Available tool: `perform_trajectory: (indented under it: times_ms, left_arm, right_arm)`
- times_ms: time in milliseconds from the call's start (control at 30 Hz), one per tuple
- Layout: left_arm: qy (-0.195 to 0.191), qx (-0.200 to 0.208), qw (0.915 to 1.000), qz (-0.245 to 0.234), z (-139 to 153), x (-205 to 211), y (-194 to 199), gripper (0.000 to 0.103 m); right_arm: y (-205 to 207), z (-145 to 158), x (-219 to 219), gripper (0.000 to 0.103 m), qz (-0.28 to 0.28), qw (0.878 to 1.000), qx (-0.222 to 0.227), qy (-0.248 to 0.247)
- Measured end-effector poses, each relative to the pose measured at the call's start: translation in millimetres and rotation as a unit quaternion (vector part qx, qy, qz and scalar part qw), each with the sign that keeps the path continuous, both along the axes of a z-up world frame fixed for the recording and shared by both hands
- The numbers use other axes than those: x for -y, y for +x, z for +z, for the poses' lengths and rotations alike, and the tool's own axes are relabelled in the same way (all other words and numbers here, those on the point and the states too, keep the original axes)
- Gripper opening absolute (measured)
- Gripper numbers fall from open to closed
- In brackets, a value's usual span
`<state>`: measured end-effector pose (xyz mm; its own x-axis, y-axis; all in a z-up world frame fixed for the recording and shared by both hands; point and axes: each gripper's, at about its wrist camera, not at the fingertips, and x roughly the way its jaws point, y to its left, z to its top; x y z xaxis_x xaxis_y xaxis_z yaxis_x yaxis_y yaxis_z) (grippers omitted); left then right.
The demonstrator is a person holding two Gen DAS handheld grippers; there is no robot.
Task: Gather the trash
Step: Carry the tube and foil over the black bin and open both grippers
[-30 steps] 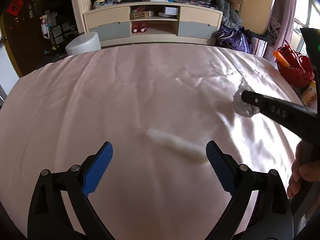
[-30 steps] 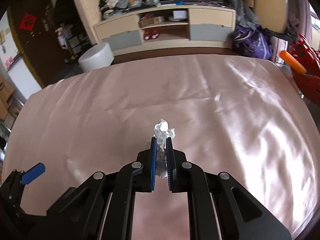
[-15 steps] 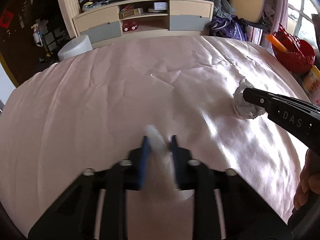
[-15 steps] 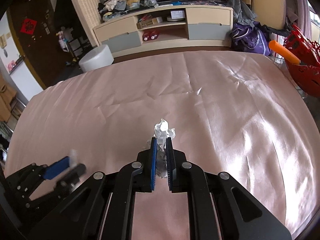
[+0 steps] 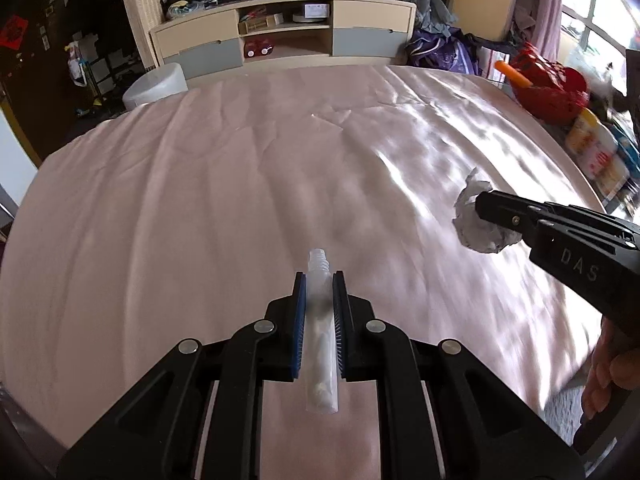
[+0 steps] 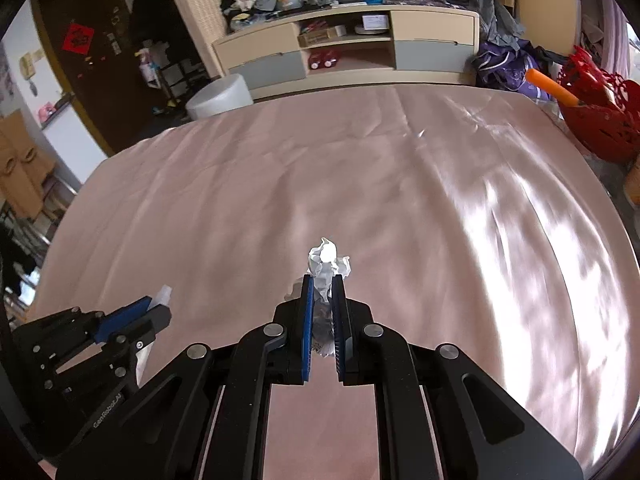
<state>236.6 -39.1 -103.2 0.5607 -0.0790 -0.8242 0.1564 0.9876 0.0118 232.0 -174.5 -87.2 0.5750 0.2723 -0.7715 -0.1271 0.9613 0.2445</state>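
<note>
- Left wrist view: the left gripper [image 5: 319, 280] has its jaws pressed onto a clear plastic tube [image 5: 320, 332], pinching it along its sides. The tube's threaded neck pokes out beyond the blue pads [image 5: 299, 320], and its flat tail trails back between the black arms.
- The tube is lifted over the pink satin sheet [image 5: 200, 220], which covers the whole surface under both grippers.
- To the right of the tube, the right gripper [image 5: 486, 210] reaches in from the frame edge, side-on, with a crumpled paper wad [image 5: 478, 228] at its tip. From this angle the jaws' gap cannot be seen. A hand [image 5: 610, 364] grips its handle at the lower right edge.
- Beyond the far edge of the sheet stands a low cabinet [image 5: 284, 36] with grey drawers; a red basket [image 5: 554, 90] sits off the sheet's right side.
- Right wrist view: the right gripper [image 6: 321, 280] has its jaws closed on the crumpled paper wad [image 6: 326, 264], which bulges out past the tips and shows again between the pads lower down.
- Left of the wad, low in the frame, the left gripper [image 6: 154, 304] appears with the pale end of the plastic tube [image 6: 162, 294] sticking out past its blue pad.
- The pink sheet [image 6: 440, 200] lies beneath, with bright glare on its right part; the cabinet [image 6: 348, 46] and red basket [image 6: 596, 120] stand beyond it.
</note>
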Motion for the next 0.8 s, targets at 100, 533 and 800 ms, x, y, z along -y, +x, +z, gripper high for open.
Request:
perform_trajectory:
  times_ms: [100,533,800]
  left_arm:
    - [-0.012,-0.002,0.9999,0.005,12,-9,-37,0.012]
    - [-0.071,-0.013,0.9968,0.035,20,-37,-174,0.012]
    - [-0.085,-0.038,0.9948,0.041,-18,-32,-218,0.012]
  right_arm:
    - [-34,5,-5,0.01,0.002,1.0,-0.008,0.01]
    - [-157,13,-19,0.01,-0.002,1.0,-0.019,0.006]
    - [-193,-33,-24,0.01,0.003,0.999,-0.048,0.002]
